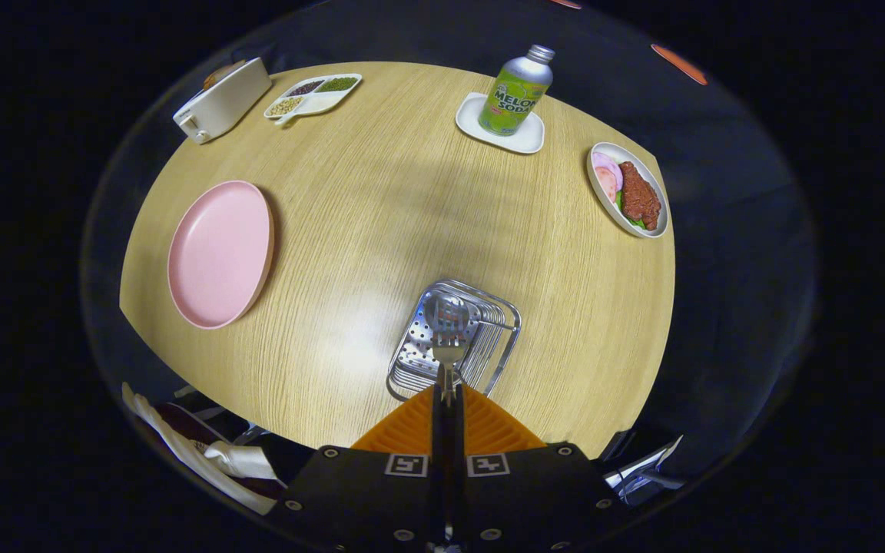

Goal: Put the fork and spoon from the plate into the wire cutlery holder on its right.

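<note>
- Fingers [448, 399] pinched the fork [449, 349] by its handle.
- Fork tines hung just ahead, over the wire cutlery holder [488, 322].
- Pink plate [220, 253] sat beyond, leftward.

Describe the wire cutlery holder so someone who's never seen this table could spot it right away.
On the round wooden table, look at the near edge, just ahead of the gripper, which is shut on a fork. The wire cutlery holder sits there, right of the pink plate. It is the only shiny metal wire basket, with a perforated base.
</note>
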`<state>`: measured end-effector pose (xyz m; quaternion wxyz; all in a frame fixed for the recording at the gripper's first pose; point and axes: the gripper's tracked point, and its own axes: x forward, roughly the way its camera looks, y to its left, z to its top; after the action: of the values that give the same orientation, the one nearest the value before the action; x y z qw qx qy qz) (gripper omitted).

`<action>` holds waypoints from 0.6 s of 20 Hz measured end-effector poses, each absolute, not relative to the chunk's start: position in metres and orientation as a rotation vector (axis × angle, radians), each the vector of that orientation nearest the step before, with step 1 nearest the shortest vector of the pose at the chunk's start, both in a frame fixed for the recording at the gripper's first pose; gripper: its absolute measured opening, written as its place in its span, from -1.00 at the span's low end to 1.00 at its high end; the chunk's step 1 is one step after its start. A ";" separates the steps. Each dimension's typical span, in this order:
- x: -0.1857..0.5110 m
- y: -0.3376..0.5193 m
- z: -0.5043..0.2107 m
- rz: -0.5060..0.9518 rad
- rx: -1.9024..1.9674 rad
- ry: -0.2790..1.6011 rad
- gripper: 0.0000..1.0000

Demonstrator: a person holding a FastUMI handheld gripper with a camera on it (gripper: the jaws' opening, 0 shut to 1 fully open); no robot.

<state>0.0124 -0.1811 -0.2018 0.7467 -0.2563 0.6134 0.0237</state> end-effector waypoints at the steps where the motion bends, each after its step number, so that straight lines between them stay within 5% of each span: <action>1: 0.013 -0.180 -0.202 0.051 -0.554 1.340 -0.88; 6: 0.024 -0.174 -0.195 0.042 -0.507 1.293 -0.66; 12: 0.055 -0.152 -0.151 0.001 -0.348 1.060 0.49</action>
<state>0.0547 -0.1518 -0.1510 0.8485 -0.1649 0.5027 0.0005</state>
